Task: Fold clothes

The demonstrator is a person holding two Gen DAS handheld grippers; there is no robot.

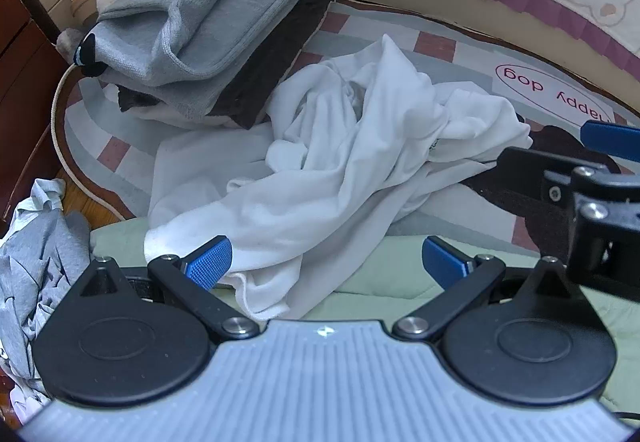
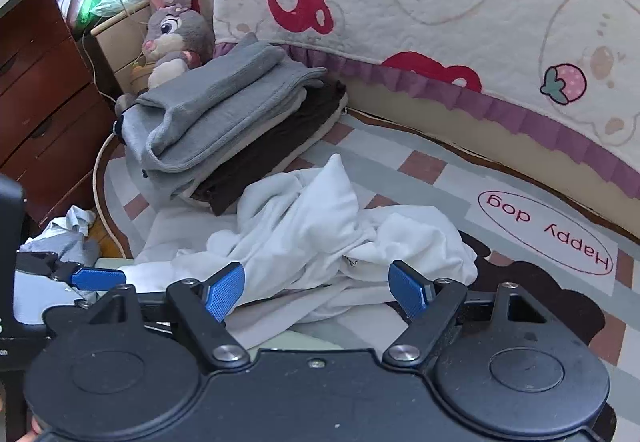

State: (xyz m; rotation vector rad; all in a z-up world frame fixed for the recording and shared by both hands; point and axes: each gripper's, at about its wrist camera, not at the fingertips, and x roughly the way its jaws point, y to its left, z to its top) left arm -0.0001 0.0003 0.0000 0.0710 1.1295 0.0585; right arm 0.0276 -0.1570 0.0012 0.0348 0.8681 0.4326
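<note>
1. One crumpled white garment (image 1: 340, 162) lies in a heap on the patterned rug (image 2: 460, 178), just in front of both grippers and right beside the stack of folded clothes (image 1: 208, 38), whose lower edge it touches or nearly touches.
2. Its long axis runs on a slant in the left wrist view, from a loose edge at the lower left, near the left gripper (image 1: 326, 266), up toward the bunched part at the upper right, where the right gripper (image 2: 320, 288) comes in.
3. Nearest to cloth is the left gripper: the garment's near edge lies between its blue pads (image 1: 210, 262), close against the left-hand one, yet nothing is pinched. Its jaws stand wide apart and empty.
4. Jaws of the right gripper are likewise spread and hold nothing; the far side of the heap lies ahead of them, partly between the pads in the right wrist view, though whether they touch it I cannot tell.
5. Both grippers tilt downward at the heap, the left more steeply, and sit side by side, each showing at the edge of the other's view.
6. My judgement: the garment is not yet spread, so the next move calls for each gripper to take an opposite end along that slanted axis.
7. Farther out, a grey unfolded garment (image 1: 36, 262) lies on the floor to the left, and a plush rabbit (image 2: 176, 38) sits behind the stack.
</note>
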